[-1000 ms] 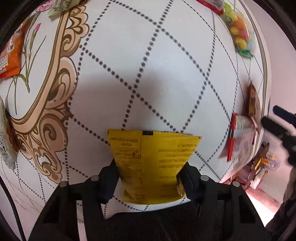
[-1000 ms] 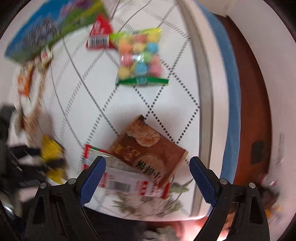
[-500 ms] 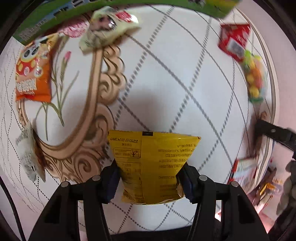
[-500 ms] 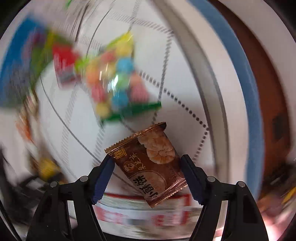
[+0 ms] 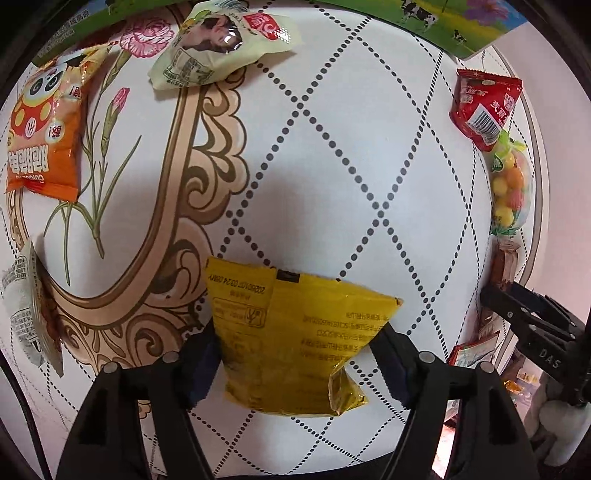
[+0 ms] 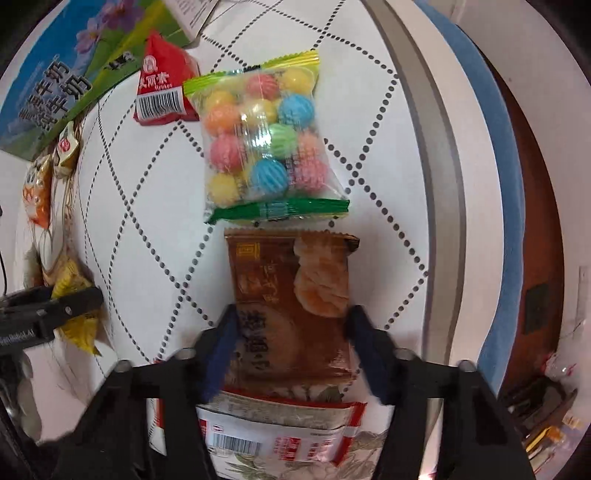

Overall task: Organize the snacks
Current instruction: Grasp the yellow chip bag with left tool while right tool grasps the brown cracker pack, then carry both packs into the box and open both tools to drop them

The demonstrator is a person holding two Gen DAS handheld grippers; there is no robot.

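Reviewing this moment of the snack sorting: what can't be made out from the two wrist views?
- Left wrist view: whether the left gripper presses the yellow packet; the packet covers the pads.
- Right wrist view: the red-and-white packet, mostly hidden under the brown packet and the right gripper.
- Left wrist view: the green carton, cut off by the top edge.
- Left wrist view: the brown packet by the right edge, squeezed small by the fisheye.
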